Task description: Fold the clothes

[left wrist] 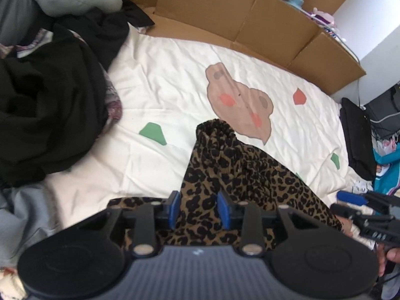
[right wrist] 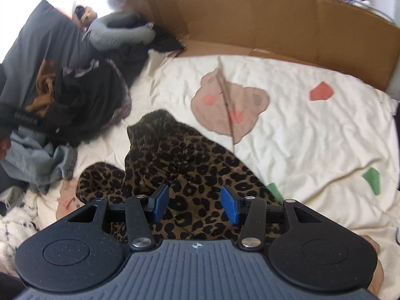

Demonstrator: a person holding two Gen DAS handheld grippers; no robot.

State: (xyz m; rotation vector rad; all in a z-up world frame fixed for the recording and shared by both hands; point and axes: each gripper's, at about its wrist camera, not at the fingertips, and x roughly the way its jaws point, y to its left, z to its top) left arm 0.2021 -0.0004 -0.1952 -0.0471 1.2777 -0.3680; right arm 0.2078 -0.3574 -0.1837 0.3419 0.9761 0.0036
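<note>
Close in, the left gripper point(left wrist: 198, 208) points down over a leopard-print garment point(left wrist: 225, 165), its blue pads apart with a fold of the cloth rising between them; whether the pads press it I cannot tell. The right gripper point(right wrist: 195, 205) hangs over the same garment point(right wrist: 180, 165) with its jaws standing wide, cloth below them and nothing clamped. The garment lies crumpled at the near edge of a cream bedsheet point(left wrist: 175, 80) printed with a bear. Beyond it the sheet is bare out to a cardboard wall point(left wrist: 225, 15) along the far side. A heap of dark clothes point(left wrist: 50, 95) crowds the left. Only the left view shows the right gripper at its right edge and a black bag point(left wrist: 357, 140); only the right view shows blue denim point(right wrist: 37, 155).
</note>
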